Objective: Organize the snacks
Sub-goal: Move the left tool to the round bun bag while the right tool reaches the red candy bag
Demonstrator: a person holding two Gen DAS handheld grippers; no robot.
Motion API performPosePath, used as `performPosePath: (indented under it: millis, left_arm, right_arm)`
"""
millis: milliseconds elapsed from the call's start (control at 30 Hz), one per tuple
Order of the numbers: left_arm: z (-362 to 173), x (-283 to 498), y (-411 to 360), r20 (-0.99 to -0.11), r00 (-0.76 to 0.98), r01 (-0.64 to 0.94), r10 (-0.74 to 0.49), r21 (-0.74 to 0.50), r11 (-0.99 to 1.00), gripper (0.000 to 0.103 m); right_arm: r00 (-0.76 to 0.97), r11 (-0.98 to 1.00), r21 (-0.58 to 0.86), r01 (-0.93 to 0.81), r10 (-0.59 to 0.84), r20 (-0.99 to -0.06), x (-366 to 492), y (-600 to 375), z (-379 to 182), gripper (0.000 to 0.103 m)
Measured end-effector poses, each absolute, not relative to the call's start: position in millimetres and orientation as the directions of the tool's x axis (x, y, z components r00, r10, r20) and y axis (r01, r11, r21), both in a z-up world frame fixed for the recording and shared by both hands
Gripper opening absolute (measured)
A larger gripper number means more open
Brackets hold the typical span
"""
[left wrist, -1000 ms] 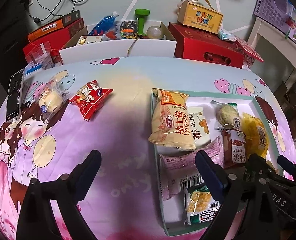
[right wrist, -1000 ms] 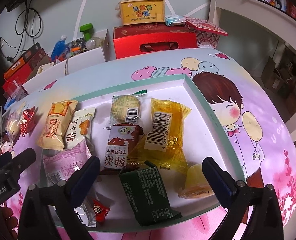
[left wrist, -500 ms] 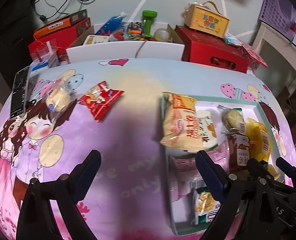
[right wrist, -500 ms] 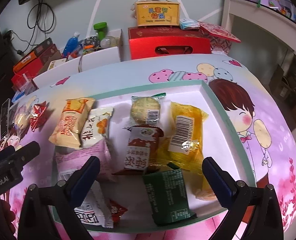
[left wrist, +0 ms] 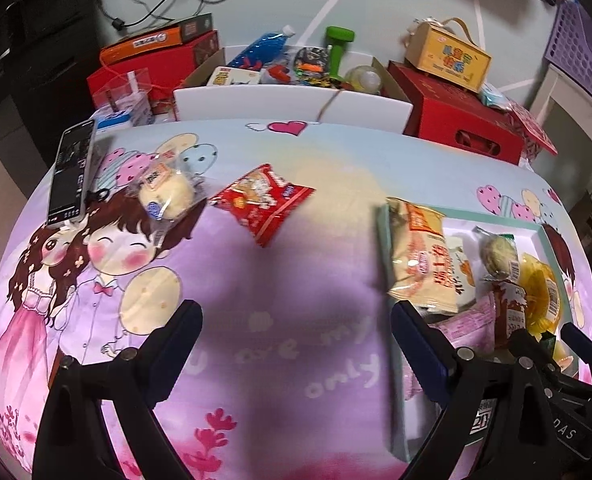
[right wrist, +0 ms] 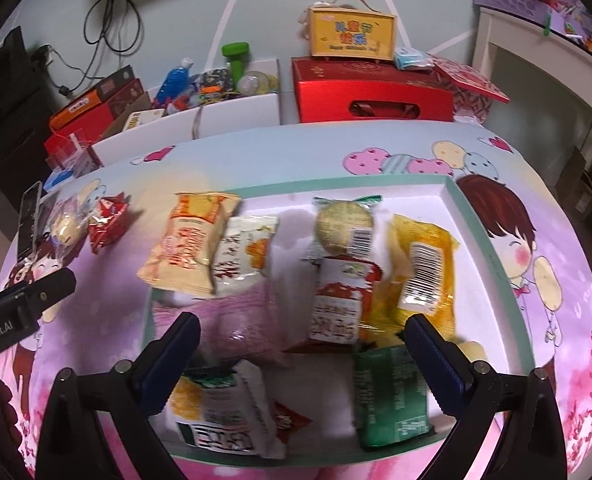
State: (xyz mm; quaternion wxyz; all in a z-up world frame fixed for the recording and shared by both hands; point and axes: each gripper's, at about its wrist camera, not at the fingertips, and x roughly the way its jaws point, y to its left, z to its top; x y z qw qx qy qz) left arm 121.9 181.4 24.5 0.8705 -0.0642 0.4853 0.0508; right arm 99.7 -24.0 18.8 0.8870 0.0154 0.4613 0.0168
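On the far left of the counter (left wrist: 296, 360), which wears a cartoon cloth, a phone (left wrist: 71, 172) lies near the edge. Just right of it sits a clear-wrapped bun (left wrist: 169, 196), and beside that, apart from it, a red packet (left wrist: 265, 202). Both lie outside the tray (right wrist: 484, 240), well to its left.

The left tool (left wrist: 296, 356) hangs above bare cloth between these two snacks and the tray, its fingers spread wide with nothing between them.

The tray has a green rim and a white floor. At its left edge a tan bag (right wrist: 189, 244) hangs partly over the rim, with a white packet (right wrist: 243, 256) tucked against its right side. Below them lies a pink bag (right wrist: 239, 324), and nearer the front a white-and-yellow pack (right wrist: 219, 412) with a small red wrapper (right wrist: 289, 420) just beside it. In the middle, a round cake (right wrist: 344, 220) in clear film sits above a red-and-white packet (right wrist: 342, 296). To the right lies a yellow packet (right wrist: 424, 272), barcode up, and below it a green pack (right wrist: 392, 396).

The right tool (right wrist: 302, 356) hovers over the tray's front half, fingers wide apart and gripping nothing.

Behind the counter stand a white carton (right wrist: 199, 124) of odds and ends, a red box (right wrist: 372, 92) and a yellow box (right wrist: 352, 34) on top of it.
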Motion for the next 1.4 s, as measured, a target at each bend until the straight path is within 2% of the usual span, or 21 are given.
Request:
performPosePath:
  millis: [500,767,1400]
  left_arm:
    - [21,112,277,-0.86,0.508,-0.328,0.04,-0.15,0.933,0.095]
    - [15,124,301,-0.865,0.501,-0.343,0.003,-0.196,0.919,0.095]
    - [12,169,314,-0.854,0.52,-0.336,0.019,-0.184,0.924,0.095]
  right_arm:
    - [0.615,0.983,0.09,-0.158,0.169,-0.77,110,39,30,0.103]
    - [0.613,0.969,0.079,-0.235,0.21,-0.762,115,76,27,0.103]
    - [0.644,0.944,0.042,-0.327,0.255,-0.721,152,132,30,0.103]
